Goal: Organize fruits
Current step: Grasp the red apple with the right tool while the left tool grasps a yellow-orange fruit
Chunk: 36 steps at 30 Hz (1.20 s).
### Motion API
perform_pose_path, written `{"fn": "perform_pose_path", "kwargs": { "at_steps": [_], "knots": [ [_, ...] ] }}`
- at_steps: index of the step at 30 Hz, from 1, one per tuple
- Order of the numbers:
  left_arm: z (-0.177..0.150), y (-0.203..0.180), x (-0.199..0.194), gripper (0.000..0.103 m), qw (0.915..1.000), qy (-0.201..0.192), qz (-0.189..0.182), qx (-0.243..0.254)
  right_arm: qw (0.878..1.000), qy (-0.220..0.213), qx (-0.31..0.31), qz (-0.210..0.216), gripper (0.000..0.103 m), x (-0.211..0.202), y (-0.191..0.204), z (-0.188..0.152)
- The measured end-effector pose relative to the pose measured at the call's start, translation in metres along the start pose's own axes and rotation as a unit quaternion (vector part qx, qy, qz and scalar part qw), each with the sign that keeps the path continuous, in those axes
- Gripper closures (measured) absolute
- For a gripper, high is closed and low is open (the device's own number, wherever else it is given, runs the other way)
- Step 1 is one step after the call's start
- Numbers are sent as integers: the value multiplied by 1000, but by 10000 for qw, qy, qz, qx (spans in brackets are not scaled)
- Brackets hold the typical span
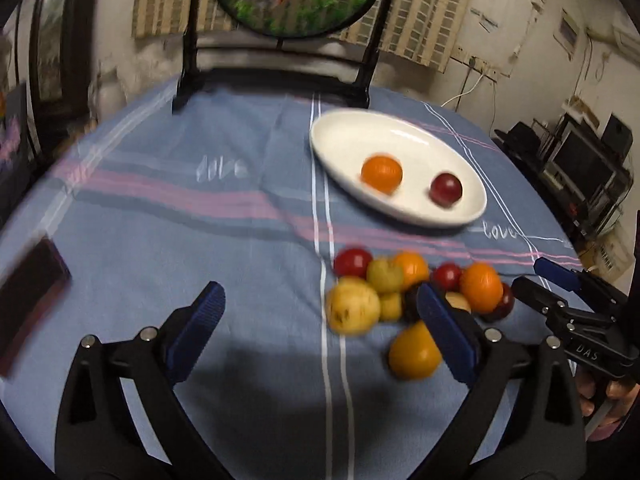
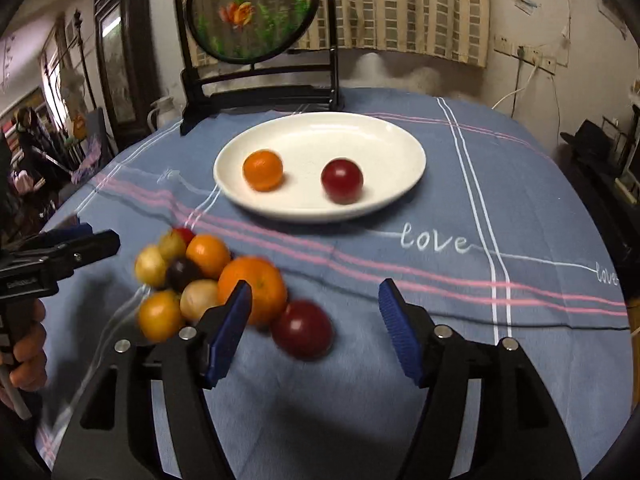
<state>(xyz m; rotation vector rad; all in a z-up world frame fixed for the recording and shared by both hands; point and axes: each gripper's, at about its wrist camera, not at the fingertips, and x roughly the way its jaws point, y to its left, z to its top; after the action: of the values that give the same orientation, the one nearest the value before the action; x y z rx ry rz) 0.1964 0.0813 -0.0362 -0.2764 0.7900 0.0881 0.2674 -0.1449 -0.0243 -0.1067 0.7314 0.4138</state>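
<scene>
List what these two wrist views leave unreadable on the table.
- Fruit pile, left wrist view: motion blur and the left gripper's finger hide the exact count.
- Dark object, left wrist view: blurred, cut by the edge.
- Fruit pile, right wrist view: the right gripper's finger covers its near side.

Round goldfish screen at back, striped tablecloth w/ "love".

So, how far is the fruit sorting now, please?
Done: one orange and one red fruit lie apart on the white plate. In hand: nothing; the left gripper and right gripper are both open and empty. Left: the pile of fruits still sits on the blue tablecloth, with a dark red one at its edge.
</scene>
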Motion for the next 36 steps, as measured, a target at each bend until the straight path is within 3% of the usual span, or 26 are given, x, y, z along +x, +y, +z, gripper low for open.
{"fn": "perform_pose_path", "kwargs": {
  "at_steps": [2,5,16,25,30,34,36],
  "knots": [
    [-4,4,2,5,9998,167,-96,-75,9999,56,-113,75,37,-2,3,-8],
    [-5,8,-10,5,9995,-106,-197,-213,9998,214,-63,7,37,2,1,-13],
    [-10,-13,-8,5,9994,-45,-268,236,9980,579,-236,-48,37,26,2,-21],
    [-14,-26,-14,5,9973,-185,-147,700,9970,685,-320,-186,48,36,4,-23],
    [-15,-31,-15,5,9963,-183,-188,820,9968,687,-366,-199,50,39,5,-22],
    [-17,-34,-14,5,9954,-163,-218,917,9969,675,-387,-73,62,39,7,-22],
    [-19,-38,-14,5,9945,-125,-252,1012,9970,674,-373,-50,64,37,6,-22]
  ]
}}
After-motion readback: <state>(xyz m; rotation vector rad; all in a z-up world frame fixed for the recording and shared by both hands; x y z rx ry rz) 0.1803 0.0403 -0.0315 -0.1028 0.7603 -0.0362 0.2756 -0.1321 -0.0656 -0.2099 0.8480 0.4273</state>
